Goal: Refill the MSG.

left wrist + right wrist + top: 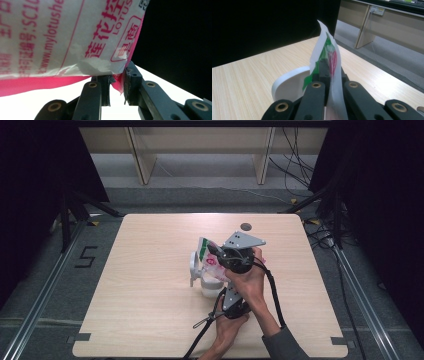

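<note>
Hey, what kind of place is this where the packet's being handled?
Probably a lab recording bay, not a home: a bare wooden table ringed by black curtains, floor rails and loose cables, with a number 5 marked on the floor.

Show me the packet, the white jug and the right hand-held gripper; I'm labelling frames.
packet [62, 37]: left gripper view, its printed white face.
white jug [287, 86]: right gripper view, its curved rim.
right hand-held gripper [329, 72]: right gripper view, between its fingertips, clamped on the packet.

Packet [62, 37], red print on white: "mylotushe…" web address, "LOTUS", "SC10…" cut off at the edge, plus Chinese characters, some boxed. Floor [60, 270] left of the bench: black "5" [87, 256] marking.
</note>
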`<state>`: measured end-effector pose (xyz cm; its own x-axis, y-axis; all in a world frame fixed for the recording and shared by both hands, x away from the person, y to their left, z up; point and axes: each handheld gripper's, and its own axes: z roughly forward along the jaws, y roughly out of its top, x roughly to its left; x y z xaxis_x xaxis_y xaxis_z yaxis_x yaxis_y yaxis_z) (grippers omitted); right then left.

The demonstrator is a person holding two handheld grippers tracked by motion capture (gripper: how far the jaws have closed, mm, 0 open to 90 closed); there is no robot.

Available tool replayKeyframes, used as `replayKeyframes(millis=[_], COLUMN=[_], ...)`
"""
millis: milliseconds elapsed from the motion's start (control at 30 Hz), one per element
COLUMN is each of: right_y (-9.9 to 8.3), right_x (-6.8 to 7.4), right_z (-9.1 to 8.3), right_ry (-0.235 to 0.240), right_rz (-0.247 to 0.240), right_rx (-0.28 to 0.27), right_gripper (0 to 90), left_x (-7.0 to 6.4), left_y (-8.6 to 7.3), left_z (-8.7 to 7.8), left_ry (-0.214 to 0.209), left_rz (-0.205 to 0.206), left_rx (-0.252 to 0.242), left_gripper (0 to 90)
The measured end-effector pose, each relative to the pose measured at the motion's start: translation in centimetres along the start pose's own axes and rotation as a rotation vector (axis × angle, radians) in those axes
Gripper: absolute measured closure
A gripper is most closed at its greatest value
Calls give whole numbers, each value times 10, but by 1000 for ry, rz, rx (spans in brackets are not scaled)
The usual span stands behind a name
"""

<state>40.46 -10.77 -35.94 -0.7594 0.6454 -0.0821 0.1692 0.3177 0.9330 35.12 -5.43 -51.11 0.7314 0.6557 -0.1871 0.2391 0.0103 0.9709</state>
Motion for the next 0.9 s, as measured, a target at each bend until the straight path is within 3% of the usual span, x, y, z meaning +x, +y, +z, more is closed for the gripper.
replayKeyframes(millis=[33,100,200,233,300,367,433,633,667,733,833,900], right_y=[0,-1,-1,0,0,0,-1,0,-1,-1,0,0], right_x=[0,0,1,0,-2,-1,-2,0,-1,1,-1,2], right_z=[0,1,-1,0,-1,0,3,2,3,3,3,2], right_ry=[7,3,9,22,5,11,15,10,-1,14,-3,6], right_rz=[7,0,34,26,3,9,3,17,-2,18,-20,7], right_rx=[14,12,22,11,6,18,14,18,14,39,3,22], right_gripper=[900,900,899,899,900,899,899,899,899,899,899,900], left_x=[0,0,-1,-2,-1,0,0,0,0,0,0,0], left_y=[-1,-1,0,0,0,-1,-2,-2,-2,-2,-1,-2], left_z=[2,2,0,0,0,0,2,2,2,1,1,2], left_ry=[-18,-12,0,12,2,2,-13,-11,-8,-8,-7,-10], left_rz=[-8,-5,4,1,9,13,-6,-4,-7,-8,-4,-11], left_rx=[-18,-21,-5,-6,0,11,-22,-23,-18,-20,-25,-24], left_gripper=[771,771,771,771,772,772,772,771,772,772,772,772])
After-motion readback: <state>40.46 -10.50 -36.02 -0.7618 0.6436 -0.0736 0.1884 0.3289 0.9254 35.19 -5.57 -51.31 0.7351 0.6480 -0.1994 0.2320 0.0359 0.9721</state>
